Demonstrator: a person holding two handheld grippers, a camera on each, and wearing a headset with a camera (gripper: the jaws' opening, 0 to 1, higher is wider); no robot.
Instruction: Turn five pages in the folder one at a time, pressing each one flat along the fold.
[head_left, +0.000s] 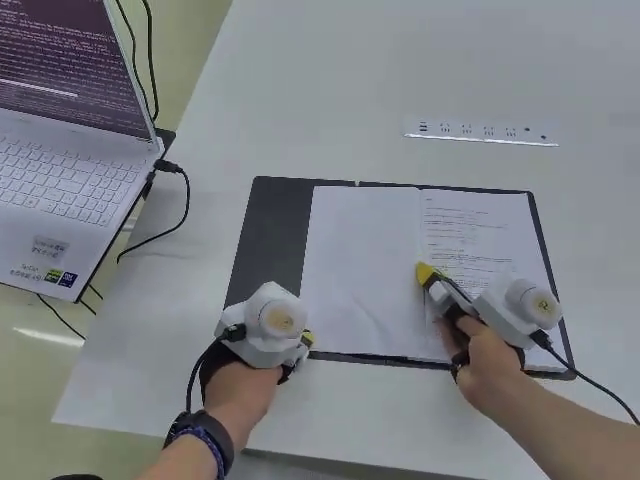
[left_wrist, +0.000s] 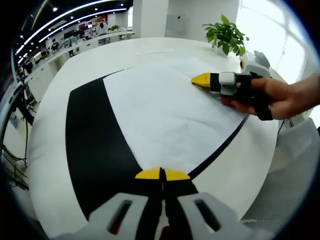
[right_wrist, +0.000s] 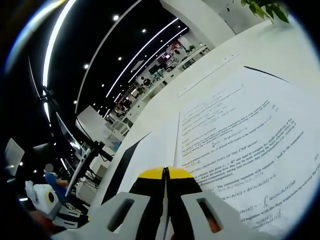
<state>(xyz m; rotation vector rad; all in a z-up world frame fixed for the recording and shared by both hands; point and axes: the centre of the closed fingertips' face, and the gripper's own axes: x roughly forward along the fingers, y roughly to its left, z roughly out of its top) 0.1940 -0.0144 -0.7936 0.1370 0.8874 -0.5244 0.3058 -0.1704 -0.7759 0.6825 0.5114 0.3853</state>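
Yellow pads meet with no gap on both tools. The left gripper has its jaws shut on nothing, tips at the near edge of the folder, where the black cover meets the corner of the blank page. I cannot tell whether the tips touch the cover or hover just above it. Placed there, it probably pins the folder so that it does not slide under the other hand's push.

Beyond and to the right of those tips, the right gripper has its jaws closed too and empty. Its own view shows the joined tips laid on the paper right at the fold, which runs straight ahead of the jaws, with the printed page to their right and the blank one to their left. Shut jaws make one blunt nose, which suits rubbing a crease better than two spread fingers would. The tips sit partway up the fold, so this looks like the pressing stroke for one turned page, not a fresh turn; how many pages are done cannot be read from here.

The folder lies open and flat on the white table. Farther ahead of the right jaws a power strip sits well apart from the folder. Far to the left of the left jaws stand a laptop and its cable, clear of the work.
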